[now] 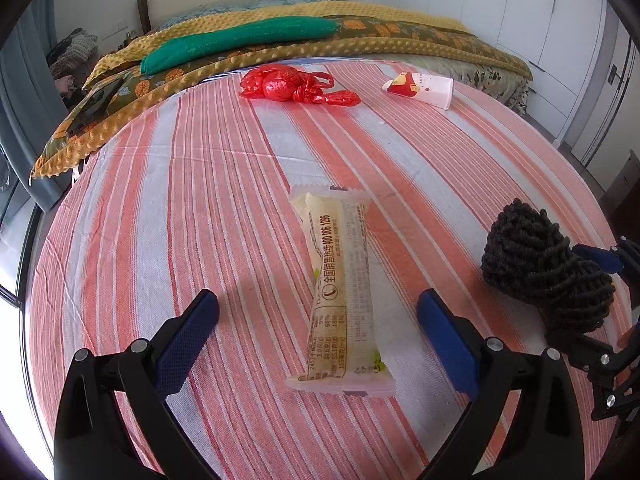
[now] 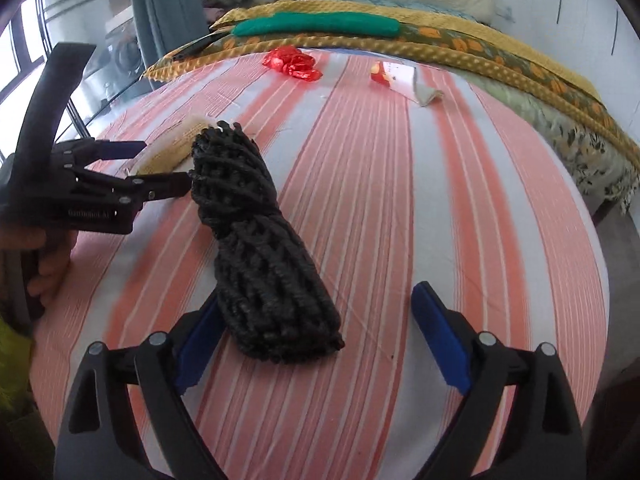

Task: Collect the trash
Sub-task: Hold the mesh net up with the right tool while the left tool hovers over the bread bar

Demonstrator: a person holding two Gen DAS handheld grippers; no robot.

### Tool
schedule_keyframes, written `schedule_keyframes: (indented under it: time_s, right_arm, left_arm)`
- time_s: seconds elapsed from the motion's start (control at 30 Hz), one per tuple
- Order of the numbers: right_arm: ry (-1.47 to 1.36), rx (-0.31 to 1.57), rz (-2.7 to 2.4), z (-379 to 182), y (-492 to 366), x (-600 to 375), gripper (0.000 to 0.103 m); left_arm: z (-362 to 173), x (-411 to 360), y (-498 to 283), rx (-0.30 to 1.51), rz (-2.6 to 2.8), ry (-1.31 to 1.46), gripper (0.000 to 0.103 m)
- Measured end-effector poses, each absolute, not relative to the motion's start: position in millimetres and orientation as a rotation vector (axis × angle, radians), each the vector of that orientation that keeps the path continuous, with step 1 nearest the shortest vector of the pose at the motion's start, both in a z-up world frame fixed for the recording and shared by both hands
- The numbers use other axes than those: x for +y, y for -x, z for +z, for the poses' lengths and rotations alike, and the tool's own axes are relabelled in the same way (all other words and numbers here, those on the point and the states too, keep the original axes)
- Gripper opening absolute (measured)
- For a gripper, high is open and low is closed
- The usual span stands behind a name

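Note:
A cream snack wrapper (image 1: 342,292) lies on the striped bed sheet, between the open fingers of my left gripper (image 1: 318,308), which touches nothing. It also shows in the right wrist view (image 2: 176,146), partly hidden. A black netted bundle (image 2: 260,240) lies lengthwise in front of my right gripper (image 2: 316,308), which is open with its left finger against the bundle's near end. The bundle also shows in the left wrist view (image 1: 540,256). A crumpled red plastic bag (image 1: 292,84) and a tipped paper cup (image 1: 420,88) lie farther up the bed.
A yellow dotted blanket (image 1: 280,44) with a green pillow (image 1: 236,40) lies across the head of the bed. A dark phone-like slab (image 1: 96,104) rests on the blanket at left. White cupboards (image 1: 560,20) stand to the right. The bed edge falls away at right (image 2: 592,208).

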State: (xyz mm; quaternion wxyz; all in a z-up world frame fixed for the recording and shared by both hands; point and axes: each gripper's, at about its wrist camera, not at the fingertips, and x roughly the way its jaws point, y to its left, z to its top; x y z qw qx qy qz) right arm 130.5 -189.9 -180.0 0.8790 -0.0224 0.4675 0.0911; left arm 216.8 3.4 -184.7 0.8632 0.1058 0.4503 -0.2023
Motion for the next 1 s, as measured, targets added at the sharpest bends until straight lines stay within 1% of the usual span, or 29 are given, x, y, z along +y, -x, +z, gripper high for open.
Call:
schedule_keyframes:
  time_s: [0.23, 0.53, 1.0]
  right_arm:
    - [0.04, 0.98, 0.195, -181, -125, -192, 0.091]
    - [0.058, 0.979, 0.197, -183, -118, -187, 0.096]
    - [0.055, 0.982, 0.215, -183, -117, -188, 0.097]
  left_arm:
    - [-185, 4, -217, 0.944, -0.424, -0.222, 0.097]
    - [-185, 4, -217, 0.944, -0.424, -0.221, 0.097]
    - [-184, 9, -219, 0.945, -0.482, -0.207, 0.098]
